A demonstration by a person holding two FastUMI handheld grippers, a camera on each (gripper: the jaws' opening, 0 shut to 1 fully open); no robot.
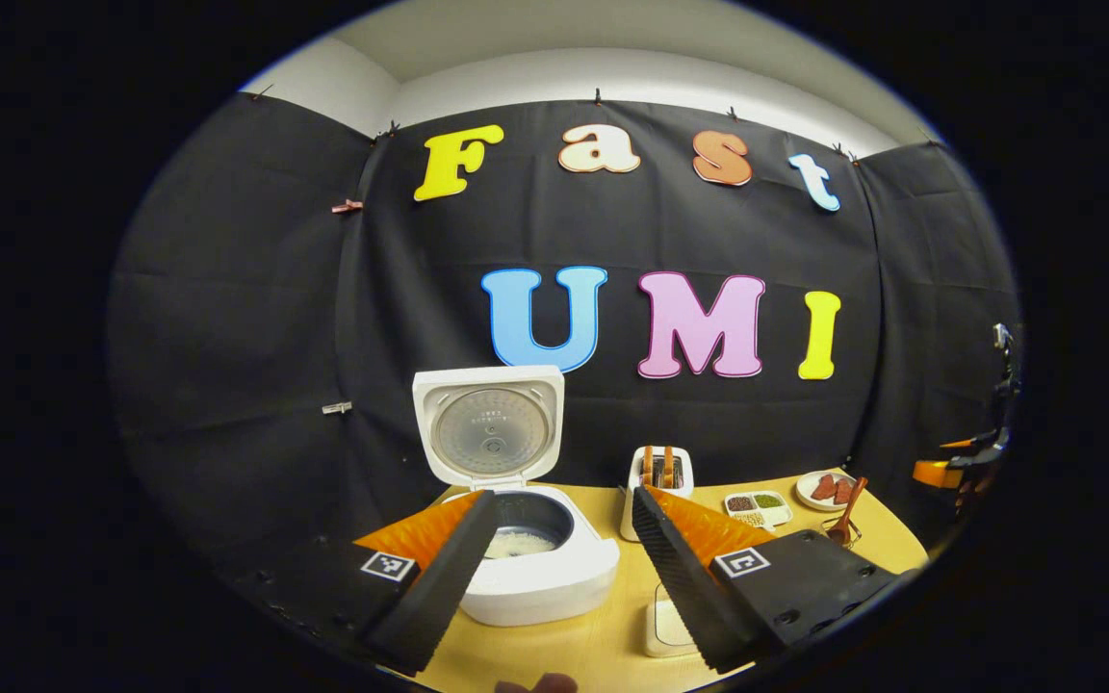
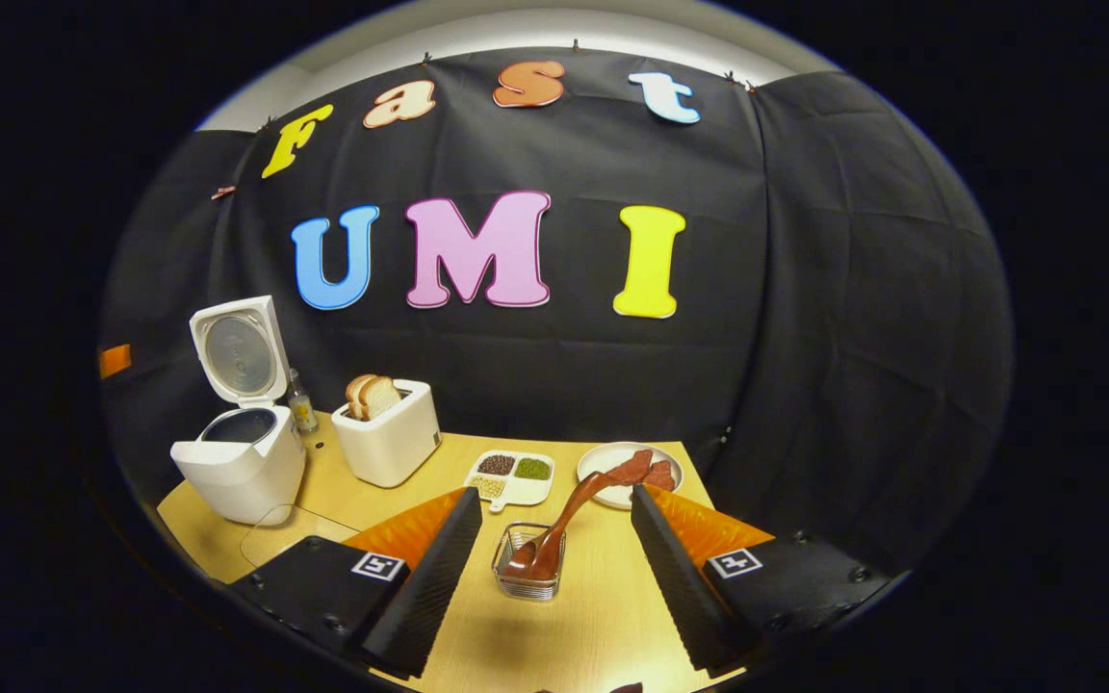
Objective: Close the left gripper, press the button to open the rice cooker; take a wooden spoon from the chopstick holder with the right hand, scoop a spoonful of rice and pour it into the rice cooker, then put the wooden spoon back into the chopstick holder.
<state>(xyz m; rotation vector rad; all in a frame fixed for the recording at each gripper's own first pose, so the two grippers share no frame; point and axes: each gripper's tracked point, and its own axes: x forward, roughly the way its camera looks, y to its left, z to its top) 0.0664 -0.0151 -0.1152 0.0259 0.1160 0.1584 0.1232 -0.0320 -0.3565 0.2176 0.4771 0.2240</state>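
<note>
Black cloth backs a tan table (image 2: 603,616) where we hold both grippers back, jaws wide and empty.

Our wooden spoon (image 2: 564,525) stands in the wire chopstick holder (image 2: 528,563), bowl down, its long handle leaning up and to the right toward a plate (image 2: 612,462). It lies dead ahead between the right gripper (image 2: 547,568) fingers, so that hand is nearer. Off left, the rice cooker (image 1: 535,558) gapes open with rice inside, just past our left gripper (image 1: 562,568). We judge the spoon is already back.

Rice cooker (image 2: 239,464) at table's (image 2: 603,616) left, toaster (image 2: 389,438) beside it, wooden spoon (image 2: 564,525) in chopstick holder (image 2: 528,563) nearer front.
</note>
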